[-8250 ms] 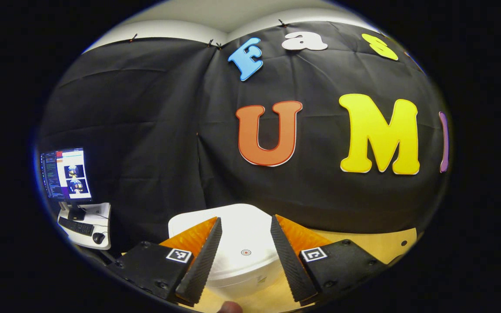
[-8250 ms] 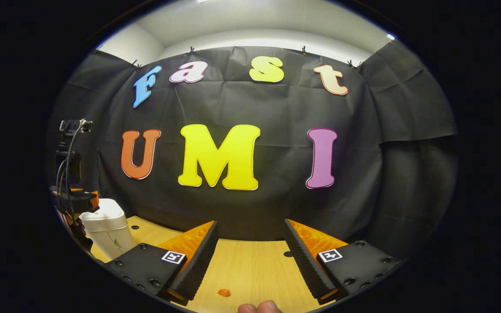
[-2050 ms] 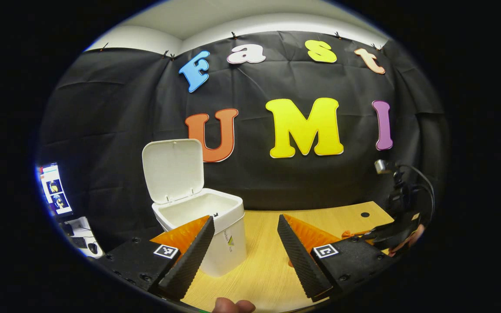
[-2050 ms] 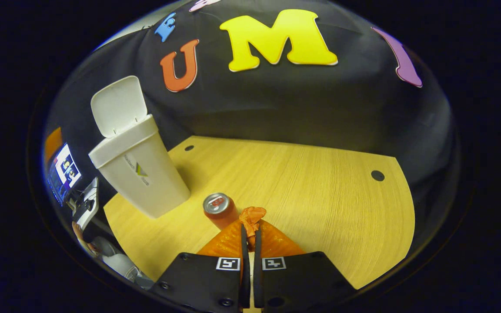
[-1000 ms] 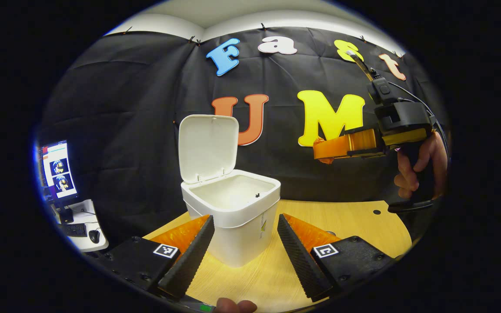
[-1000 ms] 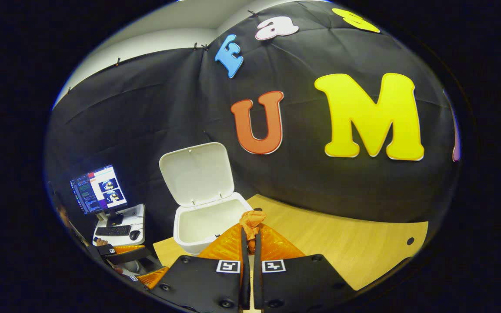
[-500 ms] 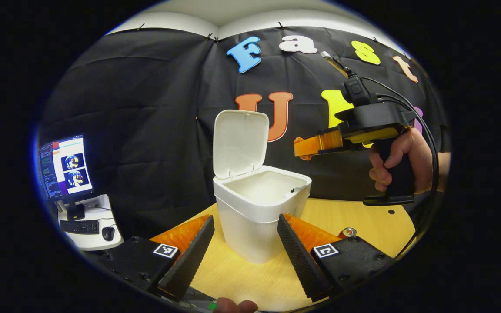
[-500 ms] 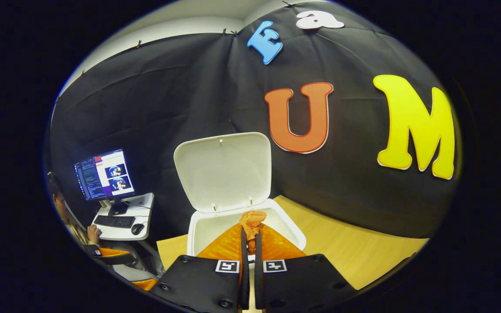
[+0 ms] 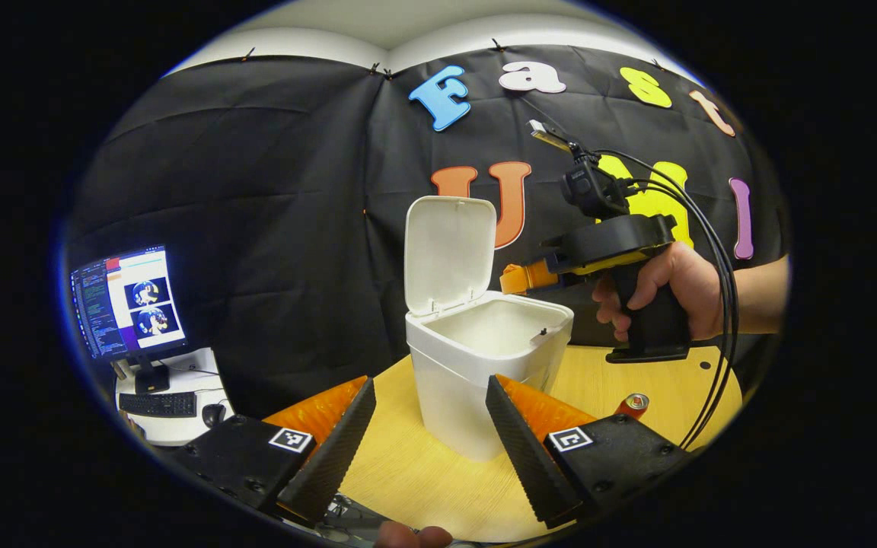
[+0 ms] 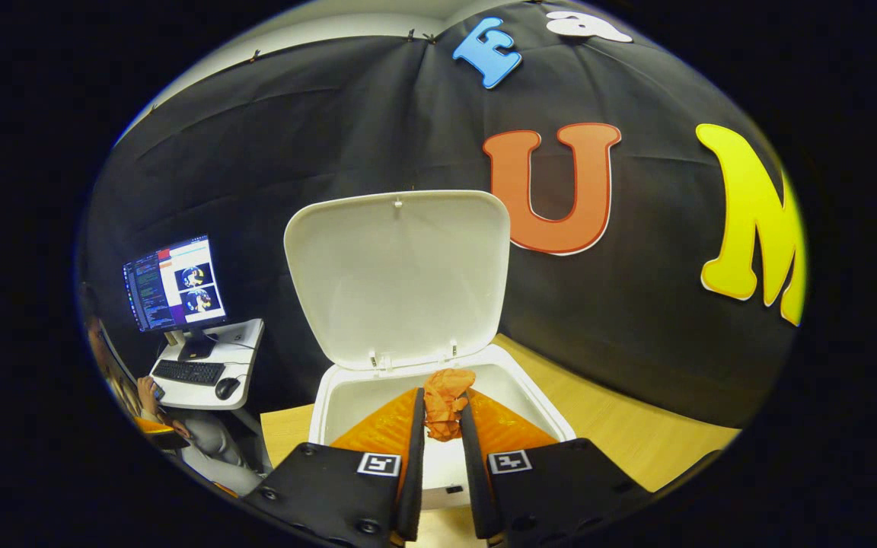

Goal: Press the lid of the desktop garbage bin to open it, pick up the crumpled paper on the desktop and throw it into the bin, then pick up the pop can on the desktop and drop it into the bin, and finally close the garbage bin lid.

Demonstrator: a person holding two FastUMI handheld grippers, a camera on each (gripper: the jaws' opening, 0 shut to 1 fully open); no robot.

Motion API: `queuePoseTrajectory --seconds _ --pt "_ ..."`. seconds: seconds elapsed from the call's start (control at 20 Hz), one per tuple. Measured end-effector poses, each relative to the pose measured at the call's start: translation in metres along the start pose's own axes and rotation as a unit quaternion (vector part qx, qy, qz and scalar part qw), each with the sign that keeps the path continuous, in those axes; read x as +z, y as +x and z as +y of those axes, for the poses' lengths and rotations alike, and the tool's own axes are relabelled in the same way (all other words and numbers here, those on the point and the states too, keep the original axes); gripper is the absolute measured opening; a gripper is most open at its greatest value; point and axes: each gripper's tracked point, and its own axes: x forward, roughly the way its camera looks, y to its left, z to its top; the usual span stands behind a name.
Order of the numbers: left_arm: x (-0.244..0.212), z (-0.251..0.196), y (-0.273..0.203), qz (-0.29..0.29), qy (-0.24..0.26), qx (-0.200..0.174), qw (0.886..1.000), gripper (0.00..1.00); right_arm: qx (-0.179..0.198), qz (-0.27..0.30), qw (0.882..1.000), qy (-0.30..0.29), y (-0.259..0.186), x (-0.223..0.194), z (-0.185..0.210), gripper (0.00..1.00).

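Gripper on my right pinches the crumpled paper above the open bin at lower centre, lid up, while the pop can waits on the surface.

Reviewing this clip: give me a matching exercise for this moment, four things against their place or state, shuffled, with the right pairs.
Things:
1. bin lid
2. crumpled paper
3. pop can
4. left gripper

States:
A. standing on the desktop, to the right of the bin
B. raised upright, bin open
C. between the right gripper's fingers, above the bin's opening
D. open, holding nothing, in front of the bin

Pairs: 1-B, 2-C, 3-A, 4-D
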Motion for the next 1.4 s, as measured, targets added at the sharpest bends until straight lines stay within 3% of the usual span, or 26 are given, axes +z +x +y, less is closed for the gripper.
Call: queuePoseTrajectory --seconds 0.1,0.25,0.4,0.45,0.6,0.65,0.7,1.05,1.4 --pt "0.001 -0.002 0.001 -0.002 0.003 -0.001 1.0 0.96 -0.004 0.004 1.0 -0.004 0.001 -0.003 -0.003 0.33" --pt "0.0 -0.005 0.0 -0.004 0.004 -0.008 1.0 0.96 -0.011 0.003 1.0 -0.013 0.001 -0.004 -0.008 0.56" --pt "0.0 -0.011 -0.001 -0.005 0.005 -0.018 1.0 0.96 -0.018 -0.011 1.0 -0.01 -0.012 0.002 -0.009 0.57" --pt "0.001 -0.015 -0.001 -0.008 0.007 -0.025 1.0 0.96 -0.022 -0.018 1.0 -0.01 -0.017 0.005 -0.011 0.7" --pt "0.006 -0.027 0.0 -0.018 0.013 -0.044 0.999 0.96 -0.032 -0.044 0.998 -0.005 -0.04 0.013 -0.016 0.74" --pt "0.005 -0.032 0.001 -0.019 0.018 -0.051 0.998 0.96 -0.035 -0.055 0.998 0.001 -0.05 0.018 -0.017 0.84" --pt "0.006 -0.036 0.002 -0.02 0.022 -0.059 0.998 0.96 -0.042 -0.066 0.997 0.006 -0.061 0.022 -0.02 0.87" --pt "0.008 -0.088 0.01 -0.038 0.041 -0.139 0.989 0.96 -0.119 -0.131 0.984 -0.003 -0.155 0.032 -0.072 0.94" --pt "-0.013 -0.157 0.002 -0.043 0.068 -0.231 0.97 0.96 -0.219 -0.153 0.964 0.014 -0.25 -0.008 -0.135 0.94"
